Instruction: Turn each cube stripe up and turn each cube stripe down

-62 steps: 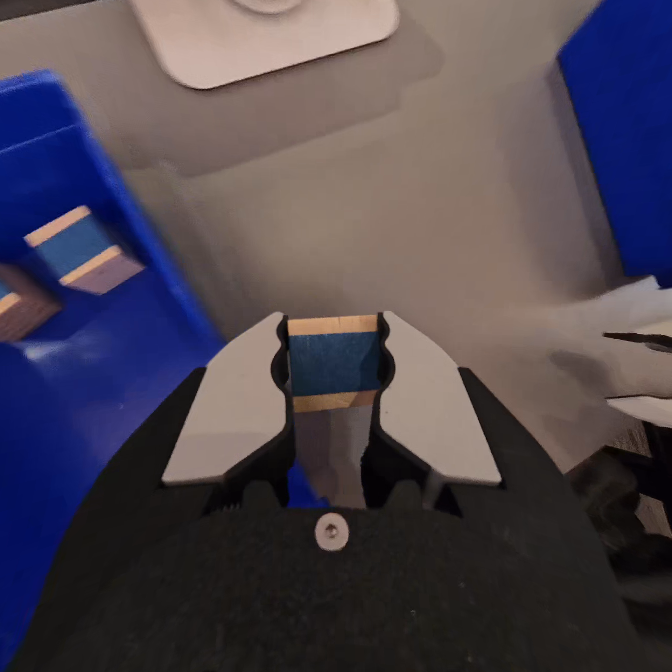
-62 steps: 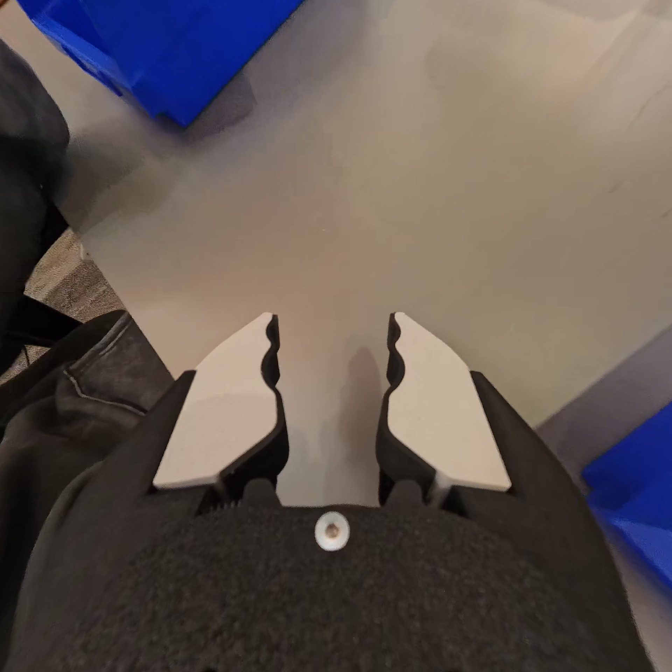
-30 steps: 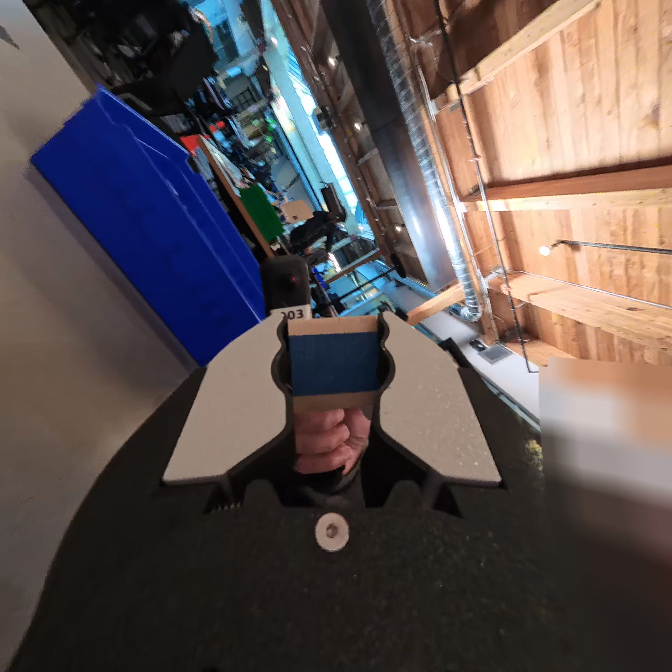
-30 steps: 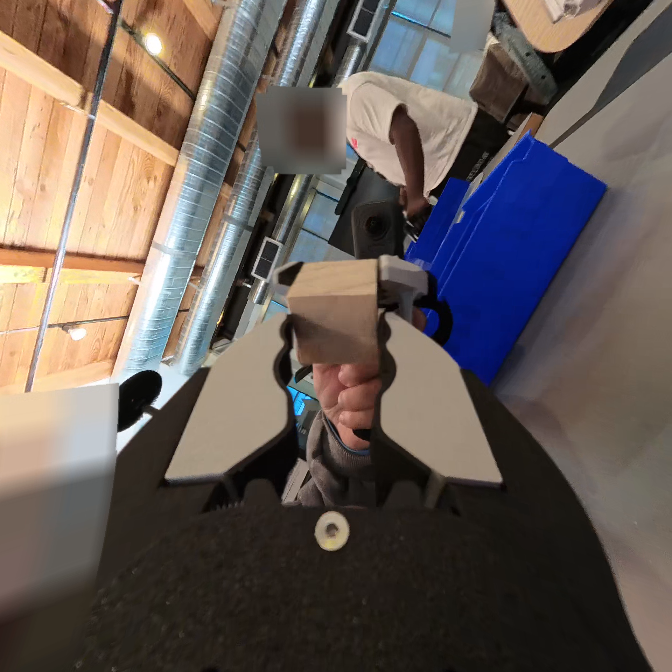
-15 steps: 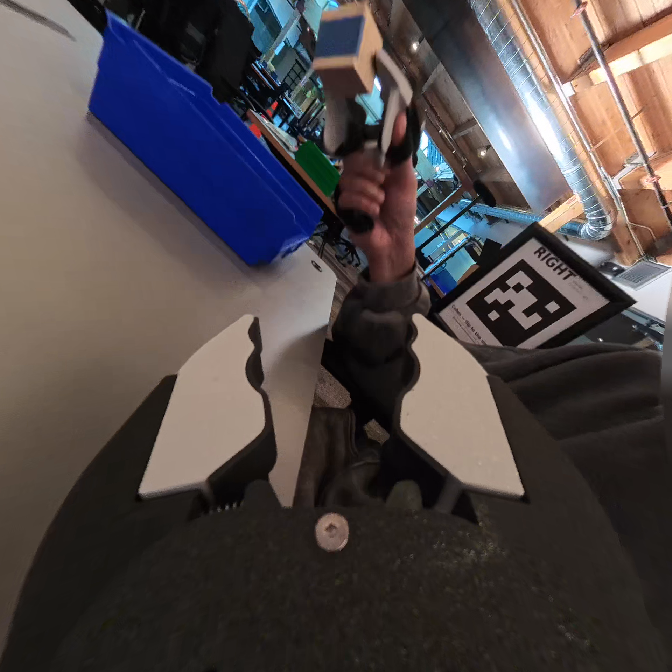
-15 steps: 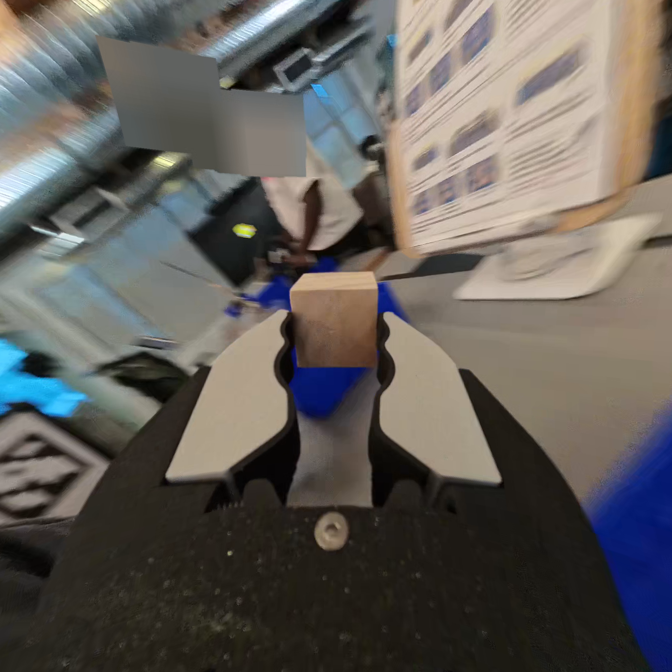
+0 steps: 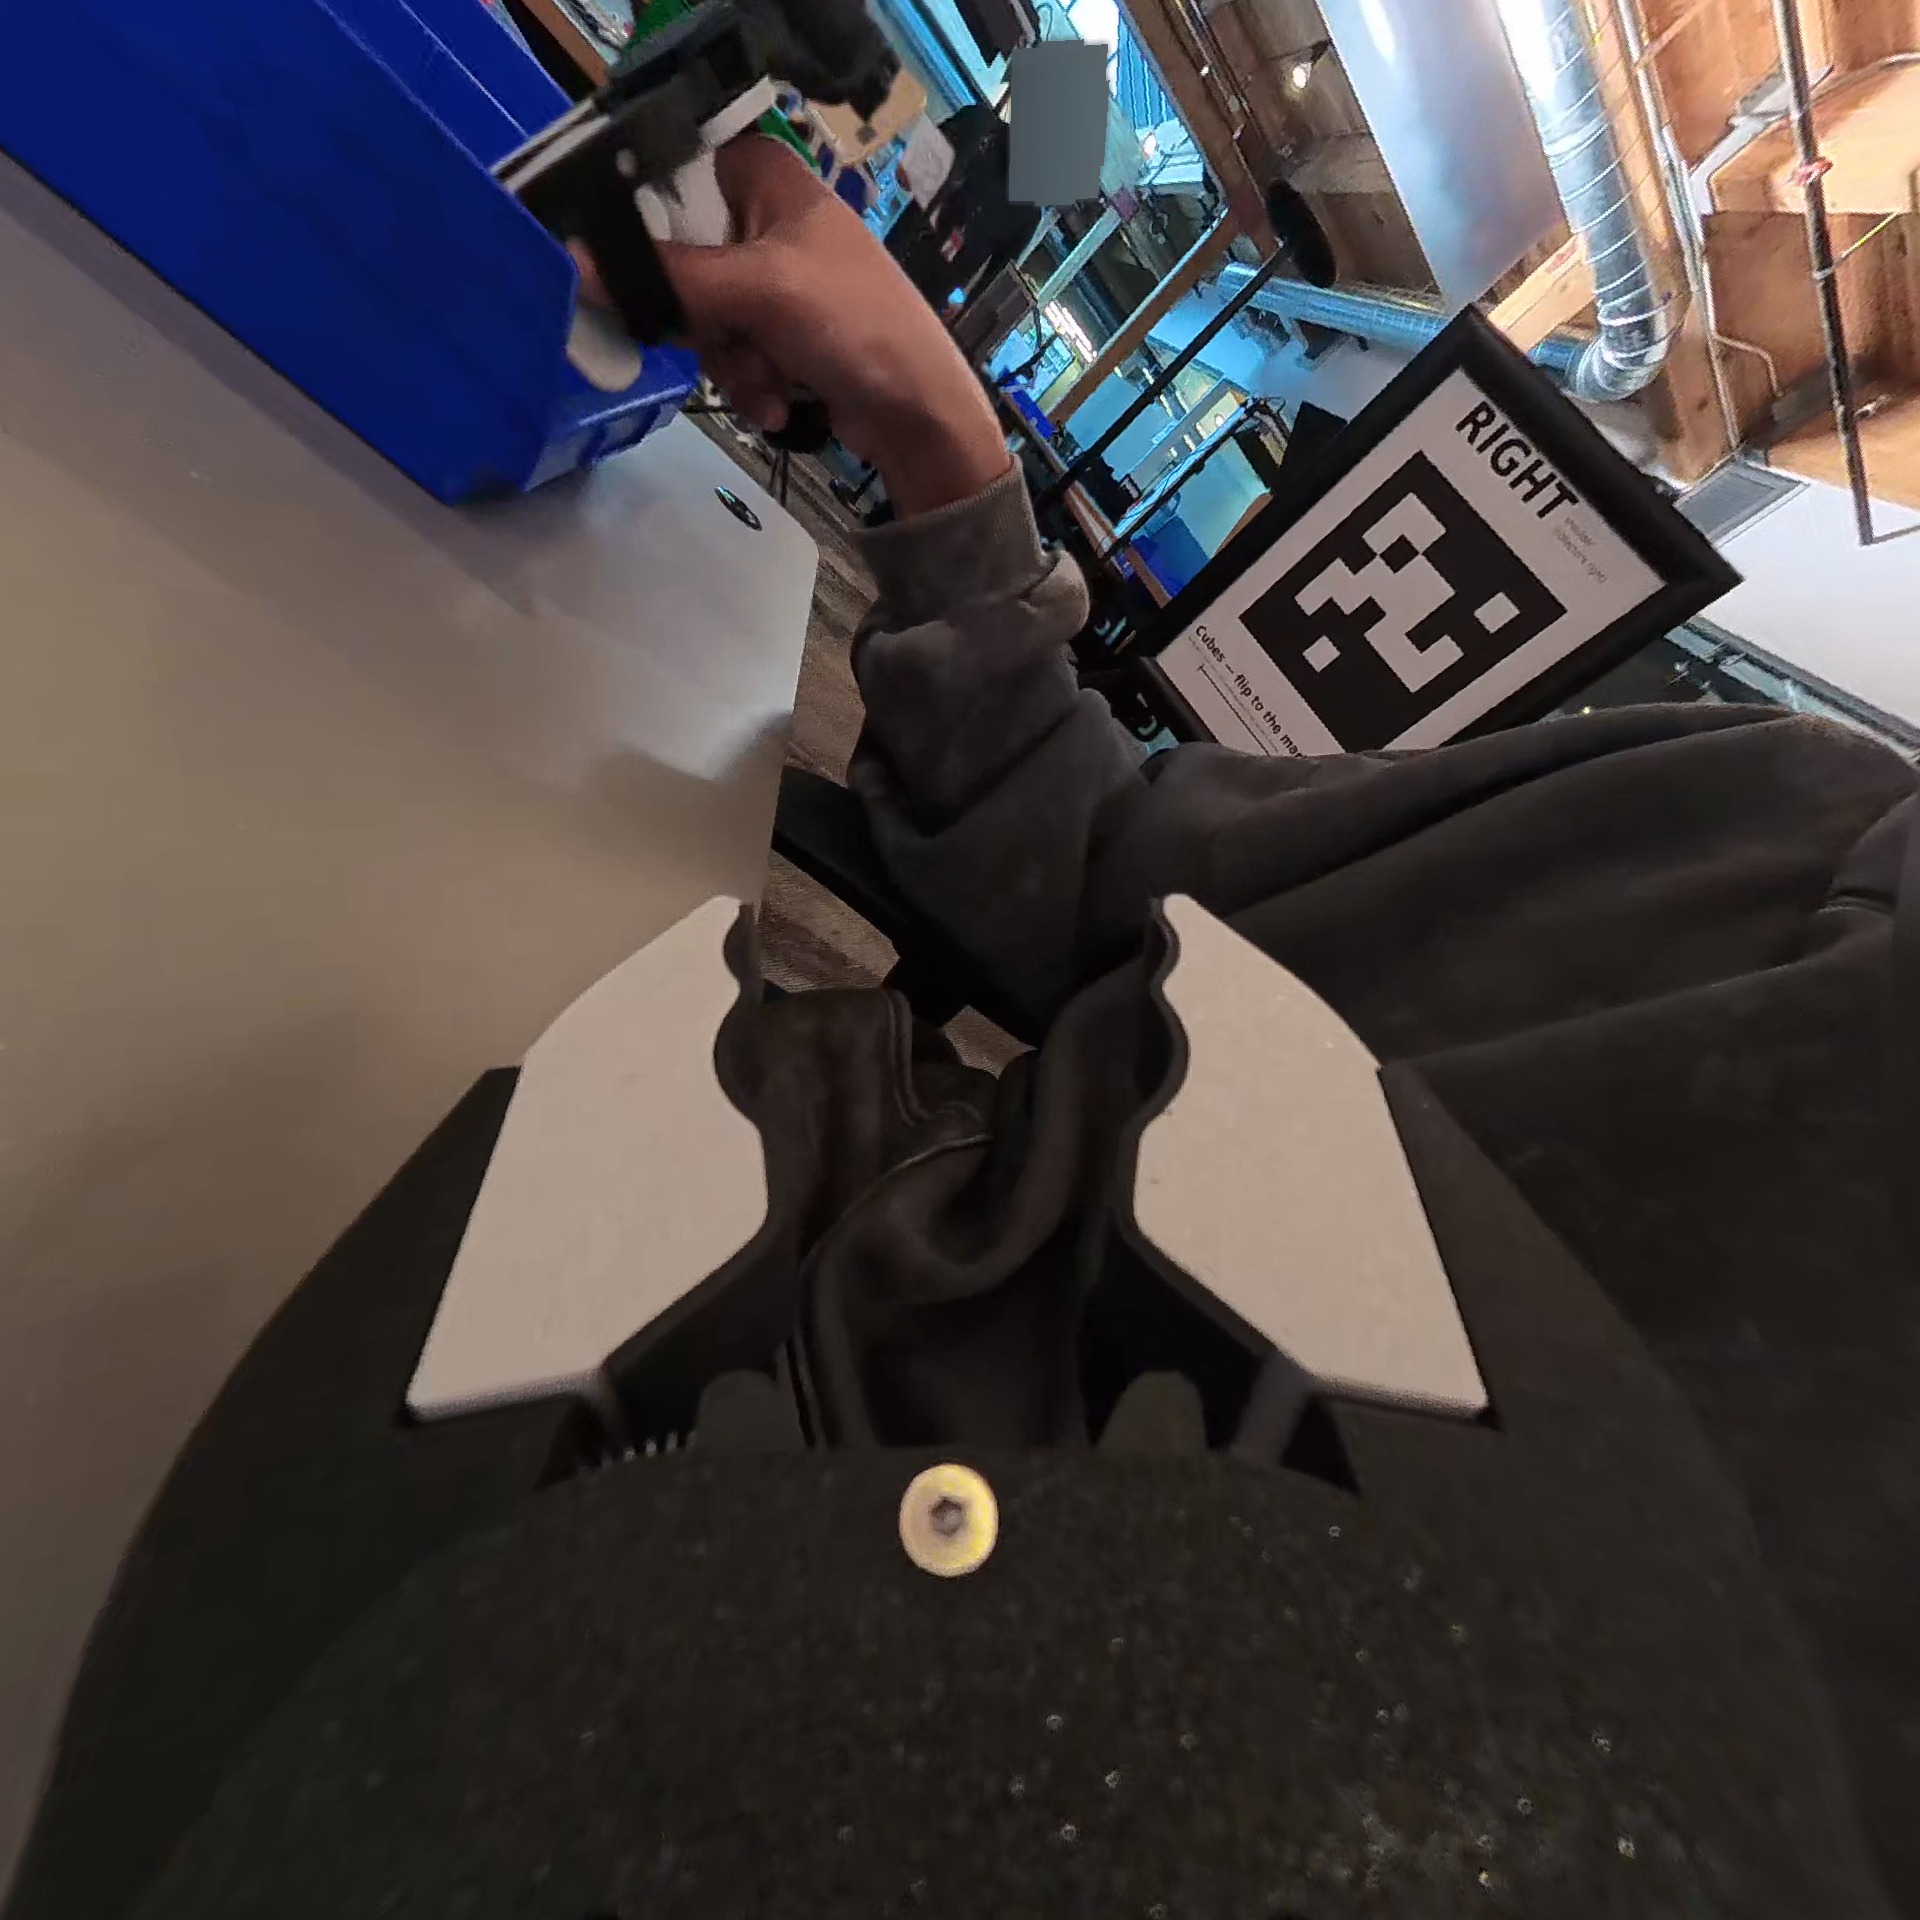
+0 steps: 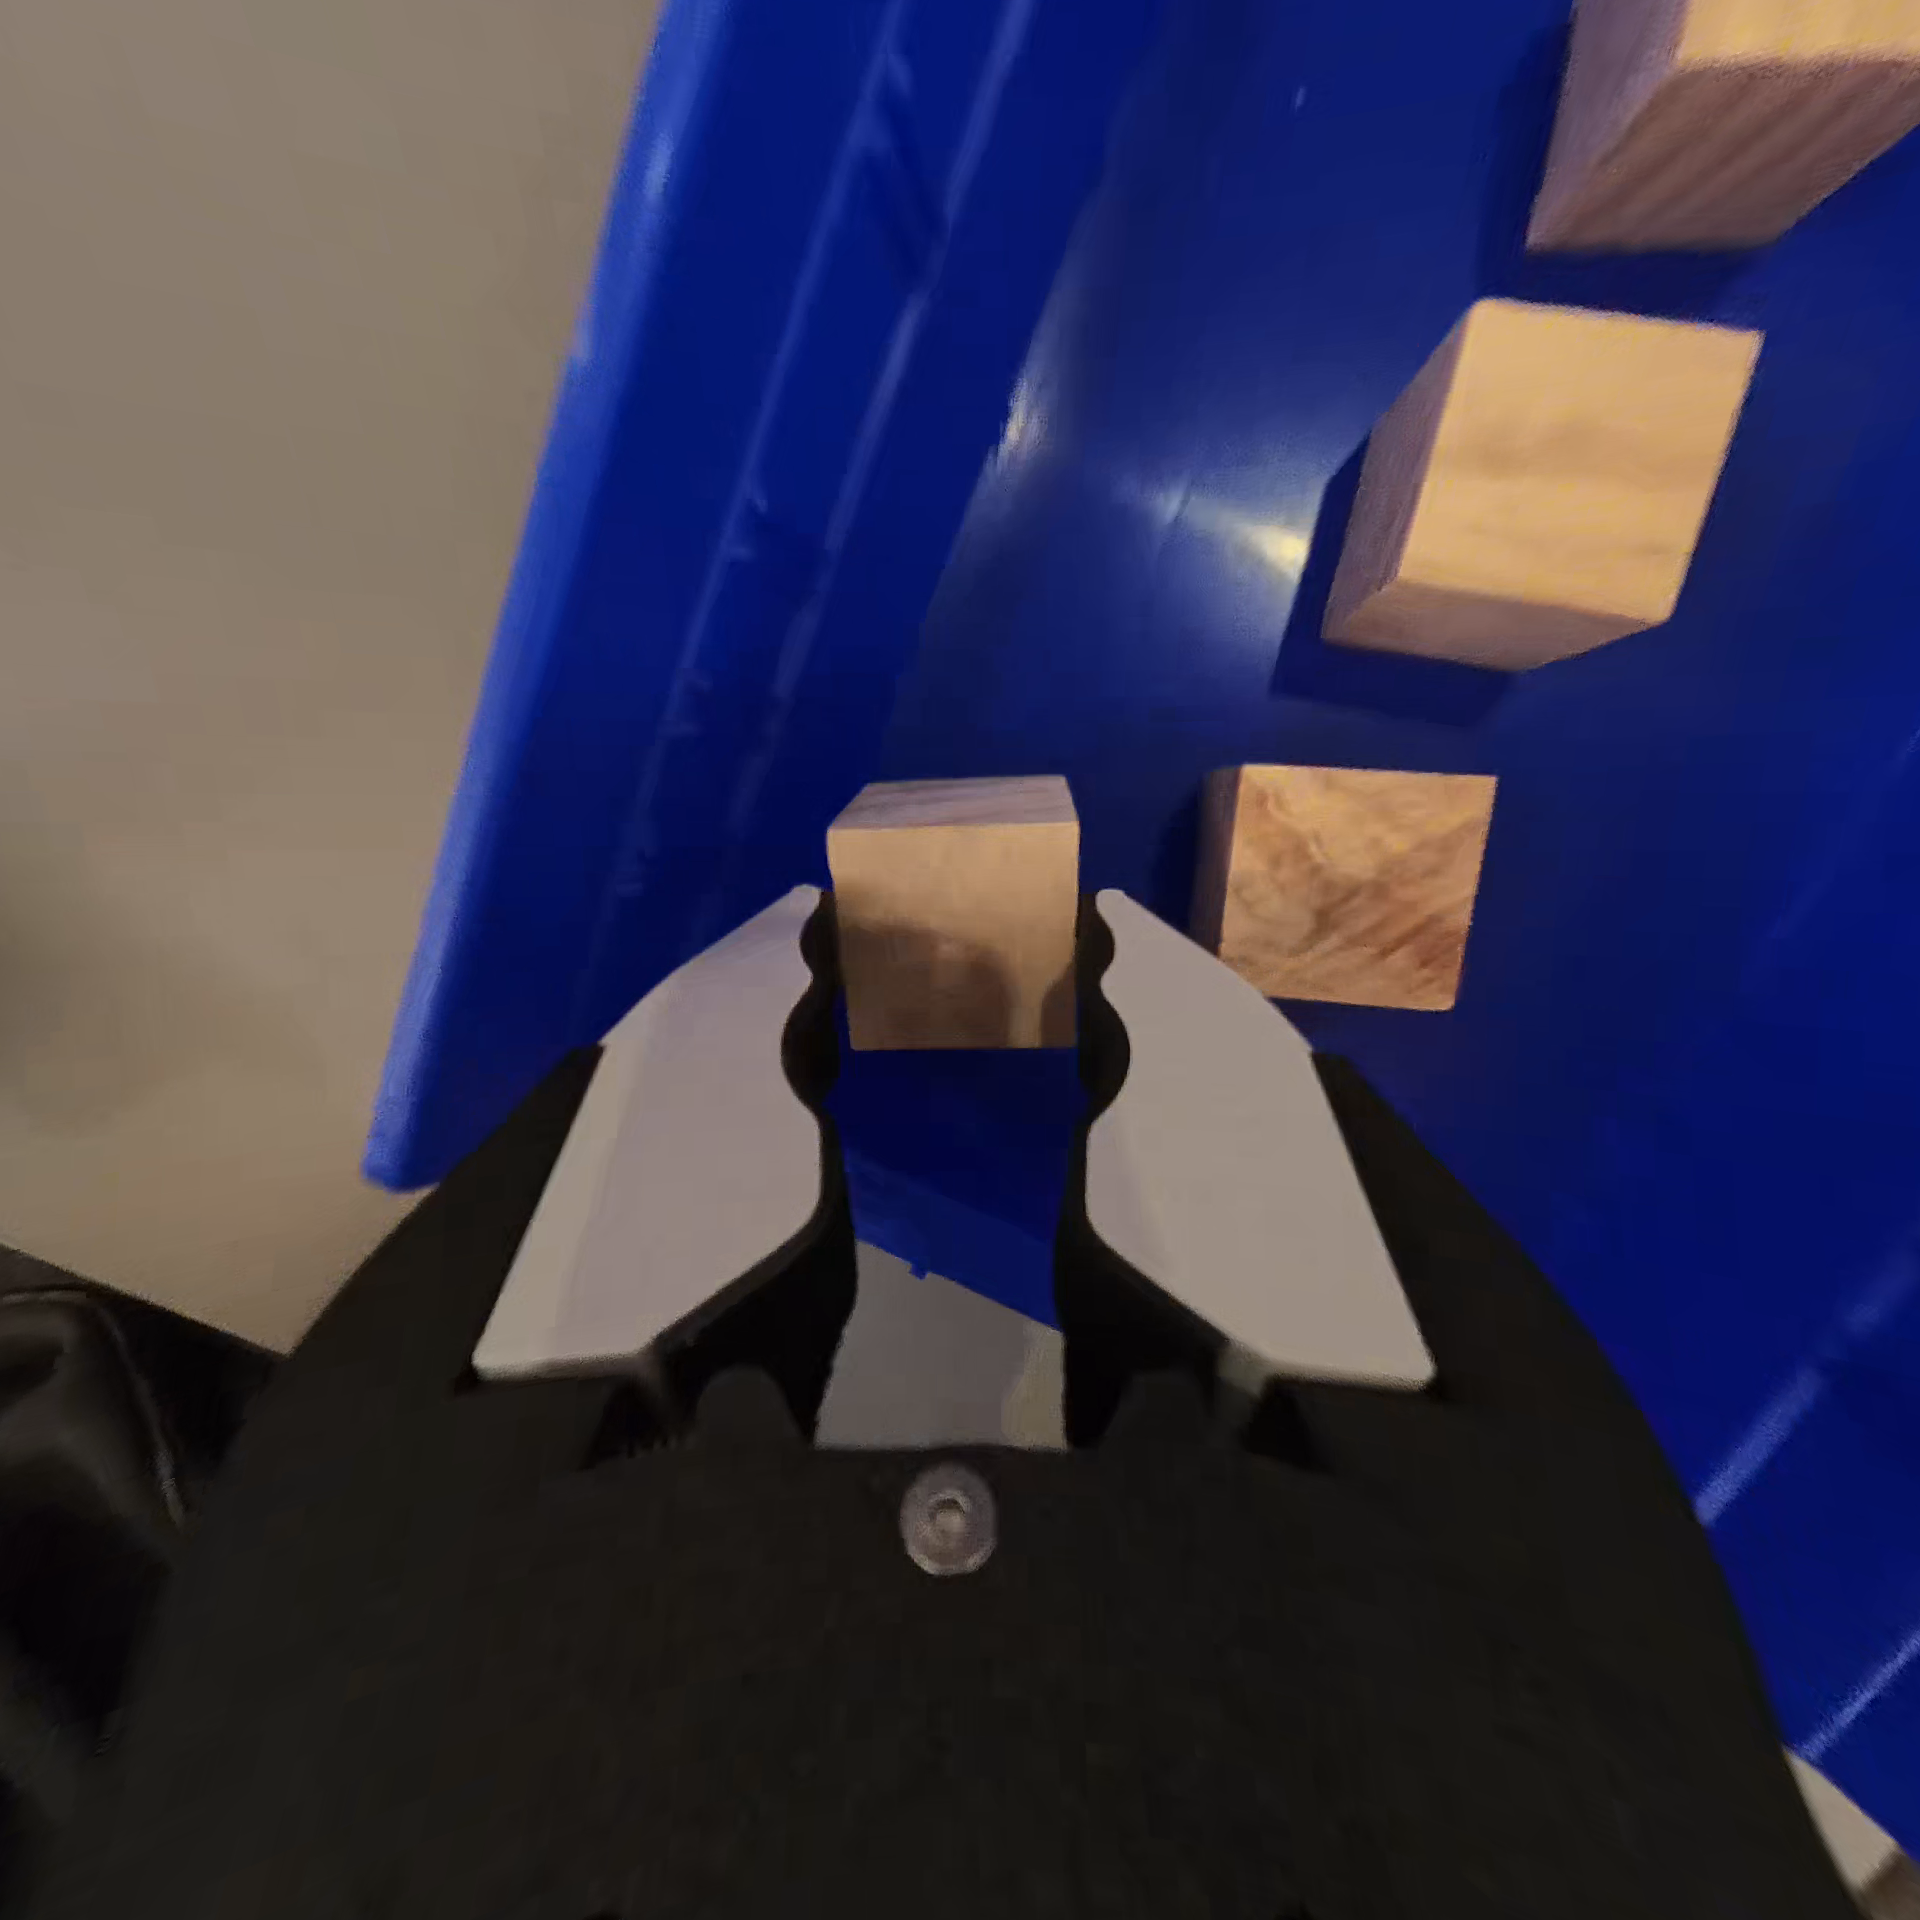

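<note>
My right gripper (image 8: 954, 914) is shut on a wooden cube (image 8: 954, 914) and holds it over the inside of the blue bin (image 8: 790, 436). No stripe shows on the cube's visible faces. Three more wooden cubes lie in the bin: one (image 8: 1345, 883) just right of the held cube, one (image 8: 1538, 488) beyond it, one (image 8: 1704, 114) at the top right. My left gripper (image 7: 951, 935) is open and empty, off the table edge, facing the person's dark sleeve (image 7: 966, 748). In the left wrist view the right gripper's body (image 7: 644, 166) shows at the bin (image 7: 270, 229), held by a hand.
The grey table (image 7: 260, 831) carries the bin; its front corner (image 7: 790, 540) is near my left gripper. A framed marker sign (image 7: 1434, 582) stands to the right. The person's dark clothing (image 7: 1558, 1039) fills the lower right of the left wrist view.
My left gripper let go of the cube and drew back, open. My right gripper kept the cube and swung down from the air to over the blue bin.
</note>
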`<state>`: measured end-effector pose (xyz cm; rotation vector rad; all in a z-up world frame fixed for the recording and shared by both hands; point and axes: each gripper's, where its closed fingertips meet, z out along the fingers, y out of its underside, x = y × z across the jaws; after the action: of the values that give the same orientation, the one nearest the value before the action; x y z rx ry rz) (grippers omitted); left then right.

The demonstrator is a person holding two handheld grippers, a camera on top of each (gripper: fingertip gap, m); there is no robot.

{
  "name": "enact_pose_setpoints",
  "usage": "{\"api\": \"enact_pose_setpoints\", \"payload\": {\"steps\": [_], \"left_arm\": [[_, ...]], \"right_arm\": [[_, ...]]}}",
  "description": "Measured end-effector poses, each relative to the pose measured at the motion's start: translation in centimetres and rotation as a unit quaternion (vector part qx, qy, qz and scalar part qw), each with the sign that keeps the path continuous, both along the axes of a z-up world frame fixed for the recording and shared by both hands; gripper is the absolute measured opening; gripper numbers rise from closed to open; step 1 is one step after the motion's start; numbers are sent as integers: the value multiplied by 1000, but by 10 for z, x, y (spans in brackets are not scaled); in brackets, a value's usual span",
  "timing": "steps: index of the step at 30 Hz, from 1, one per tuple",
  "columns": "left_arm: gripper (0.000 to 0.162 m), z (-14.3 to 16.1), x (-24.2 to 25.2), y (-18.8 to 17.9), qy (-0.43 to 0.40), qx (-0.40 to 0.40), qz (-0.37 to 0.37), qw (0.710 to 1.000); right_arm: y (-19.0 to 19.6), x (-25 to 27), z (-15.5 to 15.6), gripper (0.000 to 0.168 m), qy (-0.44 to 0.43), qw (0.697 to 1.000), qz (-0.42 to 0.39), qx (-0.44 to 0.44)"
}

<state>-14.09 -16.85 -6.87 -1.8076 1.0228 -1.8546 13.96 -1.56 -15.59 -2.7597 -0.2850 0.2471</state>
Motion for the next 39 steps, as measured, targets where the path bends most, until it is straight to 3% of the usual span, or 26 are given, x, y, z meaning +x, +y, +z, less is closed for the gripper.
{"api": "enact_pose_setpoints", "payload": {"steps": [4, 7, 11, 13, 15, 17, 19, 22, 24, 26, 31, 33, 38, 39], "left_arm": [[70, -3, 0, -2, 15, 16, -2, 1000], [70, -7, 1, -4, 28, 23, -7, 999], [71, -23, -7, 6, 99, 70, 17, 993], [71, -22, -18, 17, 138, 107, 37, 984], [71, -9, -42, 44, 179, 162, 103, 965], [74, 12, -77, 80, 214, 184, 180, 942], [76, 24, -115, 119, 265, 174, 235, 919], [75, 22, -174, 195, 388, 246, 290, 839], [75, 8, -197, 237, 453, 305, 248, 800], [75, -13, -209, 269, 496, 338, 179, 780], [72, -55, -209, 310, 531, 350, 24, 771], [71, -64, -206, 330, 536, 352, 9, 767], [71, -93, -205, 361, 563, 349, -34, 748], [64, -98, -204, 364, 564, 348, -42, 748]], "right_arm": [[-2, 4, -14, 54, -47, 999, -1, -27], [5, 9, 6, 67, -47, 999, -11, 21], [2, 7, 101, 63, 12, 981, -16, 191], [-6, -19, 155, 61, 81, 947, 24, 311], [-26, -68, 184, 62, 169, 905, 95, 379], [-53, -130, 171, 62, 260, 875, 175, 369], [-82, -187, 127, 60, 331, 861, 245, 298], [-102, -233, 72, 56, 420, 844, 261, 208], [-119, -245, 62, 55, 475, 822, 273, 153], [-118, -241, 61, 54, 479, 820, 273, 154], [-115, -225, 66, 56, 477, 821, 264, 170], [-112, -221, 62, 58, 474, 828, 252, 166], [-113, -226, 68, 58, 519, 807, 243, 140], [-112, -227, 68, 58, 521, 807, 244, 137]]}}
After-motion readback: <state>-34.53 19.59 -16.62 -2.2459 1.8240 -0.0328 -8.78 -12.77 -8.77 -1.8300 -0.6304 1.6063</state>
